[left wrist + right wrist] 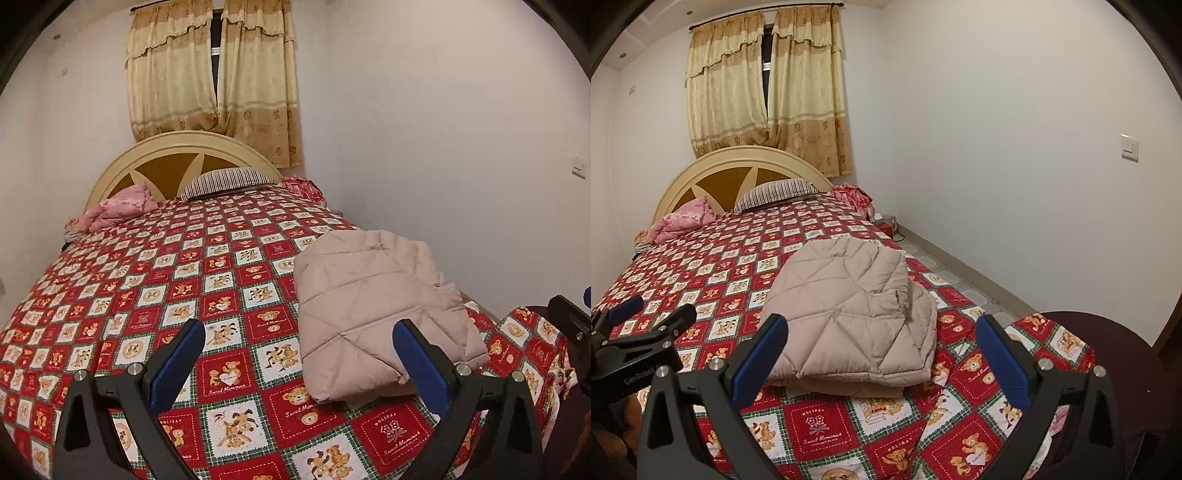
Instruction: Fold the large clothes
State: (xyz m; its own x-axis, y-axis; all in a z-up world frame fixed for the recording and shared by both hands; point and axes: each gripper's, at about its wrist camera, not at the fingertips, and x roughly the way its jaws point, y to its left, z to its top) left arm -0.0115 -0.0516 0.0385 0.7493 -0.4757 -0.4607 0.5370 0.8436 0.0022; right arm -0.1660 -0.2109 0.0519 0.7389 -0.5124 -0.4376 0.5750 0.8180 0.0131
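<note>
Both grippers, left (299,341) & right (881,338), hang wide open, empty, over the folded coat (849,314) (looks done) — just square edges w/ light presses.

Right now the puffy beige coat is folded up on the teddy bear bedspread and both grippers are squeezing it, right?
Not quite. The beige coat is folded on the bedspread, but the right gripper and left gripper are both open, holding nothing. Both wrist views show it.

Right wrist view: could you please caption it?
Open right claw before a folded beige quilted jacket on the red bear-patterned bedspread.
</note>
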